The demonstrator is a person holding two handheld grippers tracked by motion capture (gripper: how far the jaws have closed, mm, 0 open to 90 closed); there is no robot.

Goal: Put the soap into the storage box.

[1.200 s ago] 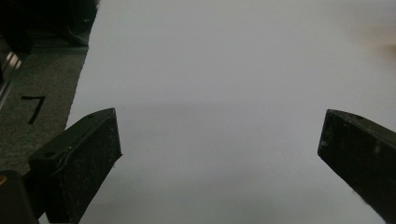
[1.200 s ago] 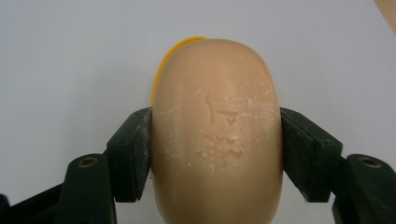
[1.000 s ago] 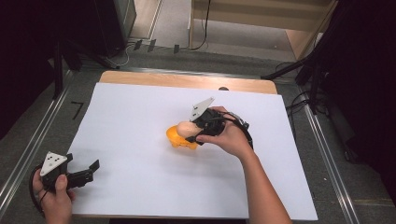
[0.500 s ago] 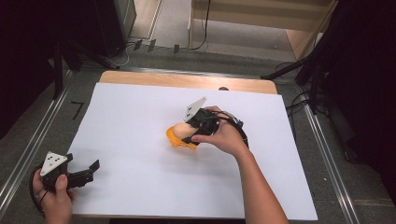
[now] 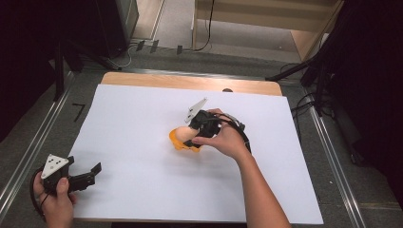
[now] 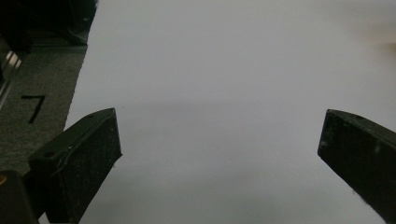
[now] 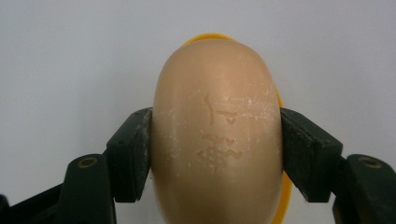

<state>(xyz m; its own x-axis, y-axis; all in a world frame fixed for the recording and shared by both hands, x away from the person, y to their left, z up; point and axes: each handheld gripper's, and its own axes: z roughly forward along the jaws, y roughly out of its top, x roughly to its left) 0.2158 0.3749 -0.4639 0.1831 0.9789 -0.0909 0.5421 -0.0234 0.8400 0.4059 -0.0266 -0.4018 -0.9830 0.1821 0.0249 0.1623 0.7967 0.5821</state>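
A tan oval bar of soap (image 7: 217,135) with stamped characters lies over a yellow dish (image 7: 280,98), whose rim peeks out behind it. My right gripper (image 7: 217,144) is shut on the soap, one pad pressed on each side. From above, the soap (image 5: 180,132) and yellow dish (image 5: 183,144) sit mid-table under the right gripper (image 5: 190,137). My left gripper (image 5: 90,173) rests at the near left corner, jaws wide open over bare white paper (image 6: 219,93) with nothing between them.
A white sheet (image 5: 142,109) covers most of the wooden table (image 5: 190,81). Grey floor with metal rails (image 5: 33,142) runs along both sides. Dark stands and cables (image 5: 304,102) lie beyond the right edge.
The right hand has shifted slightly left and nearer with the soap still gripped. The left gripper has stayed in place.
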